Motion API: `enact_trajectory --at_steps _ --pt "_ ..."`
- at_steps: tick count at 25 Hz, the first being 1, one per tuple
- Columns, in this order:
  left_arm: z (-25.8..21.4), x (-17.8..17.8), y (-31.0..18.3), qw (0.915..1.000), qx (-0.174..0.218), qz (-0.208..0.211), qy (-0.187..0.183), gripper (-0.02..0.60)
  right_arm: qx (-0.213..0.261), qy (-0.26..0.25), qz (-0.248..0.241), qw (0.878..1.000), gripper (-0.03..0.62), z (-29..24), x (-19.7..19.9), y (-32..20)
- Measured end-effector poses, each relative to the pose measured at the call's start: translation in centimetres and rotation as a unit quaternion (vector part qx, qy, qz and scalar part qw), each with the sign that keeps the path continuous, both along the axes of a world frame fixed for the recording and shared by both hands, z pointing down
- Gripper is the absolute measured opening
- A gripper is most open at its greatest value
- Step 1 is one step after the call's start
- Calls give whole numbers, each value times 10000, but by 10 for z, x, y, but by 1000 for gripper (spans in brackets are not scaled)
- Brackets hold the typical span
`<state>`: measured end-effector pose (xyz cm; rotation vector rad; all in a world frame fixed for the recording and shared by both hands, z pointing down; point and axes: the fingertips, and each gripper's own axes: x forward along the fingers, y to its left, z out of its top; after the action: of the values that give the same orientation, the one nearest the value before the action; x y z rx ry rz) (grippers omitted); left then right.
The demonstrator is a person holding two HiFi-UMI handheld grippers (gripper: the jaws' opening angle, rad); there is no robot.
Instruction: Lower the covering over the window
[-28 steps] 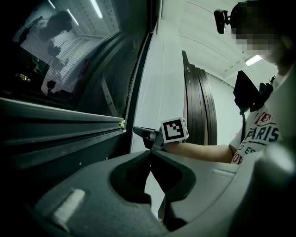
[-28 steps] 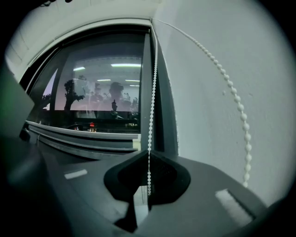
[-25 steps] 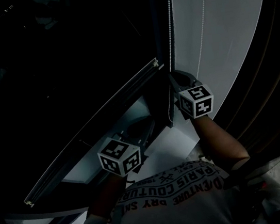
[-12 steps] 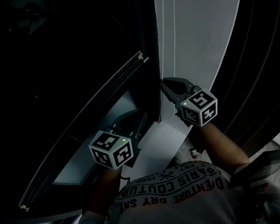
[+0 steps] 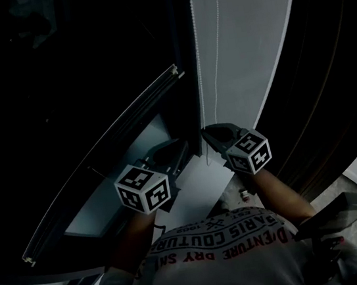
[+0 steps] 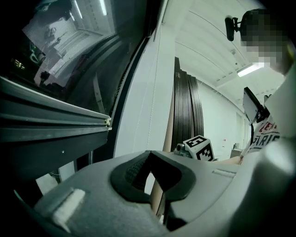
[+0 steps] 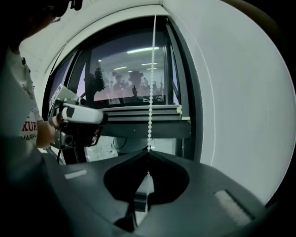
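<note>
Here, head view: left gripper (image 5: 180, 147) and right gripper (image 5: 205, 132) side by side, tips close, blind rail (image 5: 102, 162) up-left of both; left gripper view: jaws pressed together, empty; right gripper view: jaws pinching the bead cord (image 7: 151, 69), which rises straight above them.

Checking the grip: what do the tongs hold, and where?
Right tongs pinch the bead chain low down, below the blind's bar. Left tongs shut, empty.
</note>
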<state>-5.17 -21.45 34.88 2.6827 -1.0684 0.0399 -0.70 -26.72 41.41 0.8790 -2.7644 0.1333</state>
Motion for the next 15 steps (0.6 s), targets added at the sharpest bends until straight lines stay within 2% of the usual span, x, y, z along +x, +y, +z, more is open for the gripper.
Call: enact_trajectory --at_steps 6,9,13,14,15 --pt "7 5 -1 10000 -11 55 -35 3 -483 447 -181 9977 6 51 -3 23" --pt "10 10 -1 9998 42 158 -103 3 -745 239 -239 9966 6 69 -7 38" --pt "1 19 -4 9989 286 338 -139 10 -693 134 -288 9971 6 67 -12 44" --pt "-1 22 -5 9986 305 402 -153 68 -714 121 -301 9969 6 68 -13 45" --pt "-3 25 -8 9983 309 459 -168 87 -748 88 -314 9967 6 68 -13 46"
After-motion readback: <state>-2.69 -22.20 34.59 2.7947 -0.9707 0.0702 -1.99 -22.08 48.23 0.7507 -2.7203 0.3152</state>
